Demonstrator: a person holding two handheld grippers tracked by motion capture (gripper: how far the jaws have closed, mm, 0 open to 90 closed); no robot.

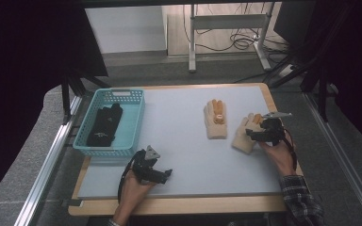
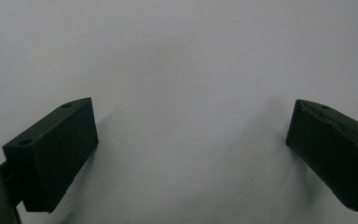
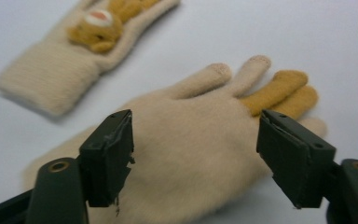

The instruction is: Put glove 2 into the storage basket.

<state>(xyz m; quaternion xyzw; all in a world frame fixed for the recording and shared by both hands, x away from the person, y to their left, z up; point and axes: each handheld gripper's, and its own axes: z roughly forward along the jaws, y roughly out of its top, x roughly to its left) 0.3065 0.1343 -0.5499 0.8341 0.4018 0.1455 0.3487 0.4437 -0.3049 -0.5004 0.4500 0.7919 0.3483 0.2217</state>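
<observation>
fingers [image 3: 107, 158] of the right gripper [image 3: 196, 158] straddle the cream glove [image 3: 191, 135], apart.

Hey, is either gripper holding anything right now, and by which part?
Nothing is held. The right gripper stands open over the cream glove; the left gripper is open over bare table.
</observation>
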